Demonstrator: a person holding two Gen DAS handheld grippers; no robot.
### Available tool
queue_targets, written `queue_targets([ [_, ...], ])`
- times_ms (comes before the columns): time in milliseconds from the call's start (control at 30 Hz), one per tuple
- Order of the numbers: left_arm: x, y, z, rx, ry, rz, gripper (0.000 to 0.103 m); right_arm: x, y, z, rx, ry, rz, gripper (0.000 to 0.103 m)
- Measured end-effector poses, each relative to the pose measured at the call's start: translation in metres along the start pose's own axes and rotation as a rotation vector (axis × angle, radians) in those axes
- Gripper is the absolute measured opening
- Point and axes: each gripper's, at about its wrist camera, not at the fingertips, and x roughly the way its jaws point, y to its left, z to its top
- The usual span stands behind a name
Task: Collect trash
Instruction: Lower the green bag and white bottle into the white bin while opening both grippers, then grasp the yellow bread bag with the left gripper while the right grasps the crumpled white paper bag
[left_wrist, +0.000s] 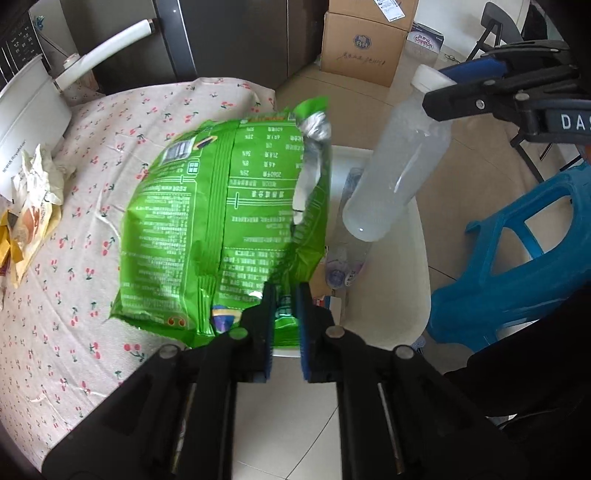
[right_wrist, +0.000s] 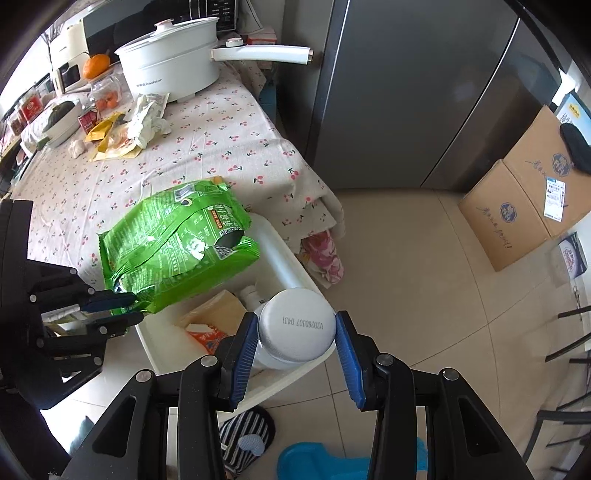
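Note:
My left gripper (left_wrist: 285, 295) is shut on the bottom corner of a crumpled green snack bag (left_wrist: 225, 221) and holds it in the air over the edge of the table and the white bin (left_wrist: 417, 266); the bag also shows in the right wrist view (right_wrist: 173, 243). My right gripper (right_wrist: 295, 332) is shut on the white cap (right_wrist: 297, 328) of a cloudy plastic bottle (left_wrist: 399, 170), which hangs cap-up over the bin (right_wrist: 284, 254). Inside the bin lie another clear bottle (left_wrist: 345, 258) and an orange-brown package (right_wrist: 212, 321).
The table with a cherry-print cloth (right_wrist: 207, 122) holds crumpled wrappers (right_wrist: 136, 125), a white electric pot (right_wrist: 170, 62) and jars. A grey fridge (right_wrist: 417, 92), cardboard boxes (right_wrist: 524, 199), a blue plastic stool (left_wrist: 517, 269) and a striped slipper (right_wrist: 247, 439) stand around the bin.

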Motion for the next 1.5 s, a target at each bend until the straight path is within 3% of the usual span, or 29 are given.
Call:
queue_targets([
  [167,0.018,0.006,-0.001,-0.045,0.045,-0.021,0.010,0.011,0.001,0.000,0.015,0.037,0.002,0.043],
  [233,0.020,0.008,-0.001,-0.058,0.056,-0.018,0.022,0.015,-0.002,-0.001,0.034,0.059,0.009,0.044],
  [300,0.017,0.006,-0.002,-0.065,0.048,-0.001,0.047,0.015,-0.002,-0.002,0.035,0.060,0.012,0.044],
  [367,0.013,0.007,-0.002,-0.071,0.036,0.010,0.056,0.013,-0.002,-0.002,0.031,0.048,0.010,0.044],
  [567,0.005,0.017,-0.005,-0.087,0.030,0.024,0.066,0.008,-0.001,0.001,0.038,0.033,0.020,0.046],
  [833,-0.012,0.043,-0.012,-0.122,0.018,0.042,0.068,0.009,0.001,0.003,0.034,0.032,0.006,0.056],
  [1100,-0.031,0.070,-0.027,-0.178,0.007,0.092,0.082,0.007,0.022,0.017,0.005,-0.005,0.006,0.072],
  [1500,-0.056,0.152,-0.075,-0.389,-0.011,0.225,0.087,0.035,0.086,0.059,-0.048,-0.031,0.035,0.081],
])
